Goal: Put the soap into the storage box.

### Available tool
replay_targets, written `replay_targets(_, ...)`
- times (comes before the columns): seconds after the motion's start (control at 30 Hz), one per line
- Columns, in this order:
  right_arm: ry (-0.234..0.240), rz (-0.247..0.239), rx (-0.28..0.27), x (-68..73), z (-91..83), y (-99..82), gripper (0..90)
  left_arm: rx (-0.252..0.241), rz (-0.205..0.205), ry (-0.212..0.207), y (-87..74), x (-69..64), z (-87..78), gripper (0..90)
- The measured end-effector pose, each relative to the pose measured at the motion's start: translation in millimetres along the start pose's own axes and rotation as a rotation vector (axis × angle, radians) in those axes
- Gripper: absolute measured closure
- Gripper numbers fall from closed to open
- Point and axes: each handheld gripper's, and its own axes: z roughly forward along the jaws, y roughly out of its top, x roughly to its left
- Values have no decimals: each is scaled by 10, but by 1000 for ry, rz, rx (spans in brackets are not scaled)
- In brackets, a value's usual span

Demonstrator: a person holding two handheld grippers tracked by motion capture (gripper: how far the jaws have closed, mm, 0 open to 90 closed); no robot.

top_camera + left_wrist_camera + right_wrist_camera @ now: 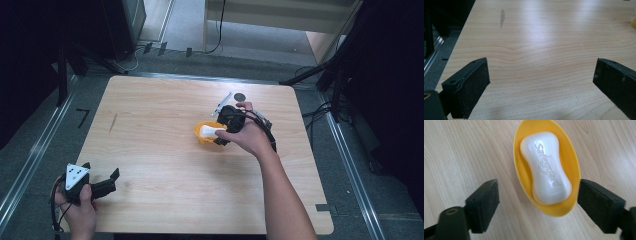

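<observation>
A white bar of soap (545, 167) lies in a yellow oval dish (571, 162) on the wooden table, also seen as the soap (207, 131) in the dish (201, 138) in the high view. My right gripper (537, 195) hangs just above the dish, open, its jaws to either side of the dish's near end; one jaw nearly touches the rim. In the high view the right gripper (227, 124) sits at the dish's right side. My left gripper (102, 181) rests near the table's front left corner, open, with bare wood between its jaws (541, 75).
A small dark round object (240, 96) and a thin light stick-like item (222, 102) lie on the table (165, 165) beyond the right hand. Dark stands and cables surround the table. A dark streak (502, 17) marks the wood at the left.
</observation>
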Motion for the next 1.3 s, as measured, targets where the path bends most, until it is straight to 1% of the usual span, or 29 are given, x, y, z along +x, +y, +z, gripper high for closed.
replay_targets(0.07,-7,12,2,25,-13,-59,137,3,1,1,1,-1,-1,12)
replay_targets(0.1,-18,24,1,49,-18,-90,130,2,2,1,1,-2,-1,12)
replay_targets(0.13,-38,15,-3,62,-19,-118,124,3,4,1,1,-1,-1,12)
replay_targets(0.17,-44,15,-1,72,-21,-146,122,3,4,1,1,-2,-1,12)
replay_targets(0.2,-35,29,5,92,-28,-172,121,3,4,1,1,-2,-1,12)
replay_targets(0.3,-26,30,-3,121,-39,-247,102,4,5,1,1,-2,-1,12)
replay_targets(0.47,-24,42,-17,171,-64,-388,77,4,5,1,1,-3,-1,12)
replay_targets(0.5,-30,52,-17,187,-70,-420,66,4,5,1,1,-2,-1,12)
replay_targets(0.6,-25,74,-26,224,-81,-527,40,6,7,1,2,-2,-2,12)
replay_targets(0.7,-29,77,-29,253,-75,-642,2,5,8,2,2,-3,-1,12)
replay_targets(0.8,-24,99,-37,289,-84,-757,0,5,8,3,1,-4,-1,12)
replay_targets(0.83,-24,99,-37,289,-84,-757,0,5,8,3,1,-4,-1,12)
replay_targets(0.87,-20,113,-48,315,-92,-840,0,5,8,3,2,-6,-1,12)
replay_targets(0.9,-20,112,-54,320,-93,-867,0,5,9,3,1,-7,-1,12)
replay_targets(0.93,-20,122,-53,335,-100,-902,0,4,9,4,1,-8,0,12)
replay_targets(1.1,-29,145,-84,387,-127,-1090,0,4,8,3,1,-7,-1,12)
replay_targets(1.13,-29,145,-84,387,-127,-1090,0,4,8,3,1,-7,-1,12)
replay_targets(1.17,-36,162,-100,415,-138,-1190,0,4,7,3,1,-7,-1,12)
replay_targets(1.3,-43,191,-129,453,-150,-1373,0,4,9,4,2,-8,0,12)
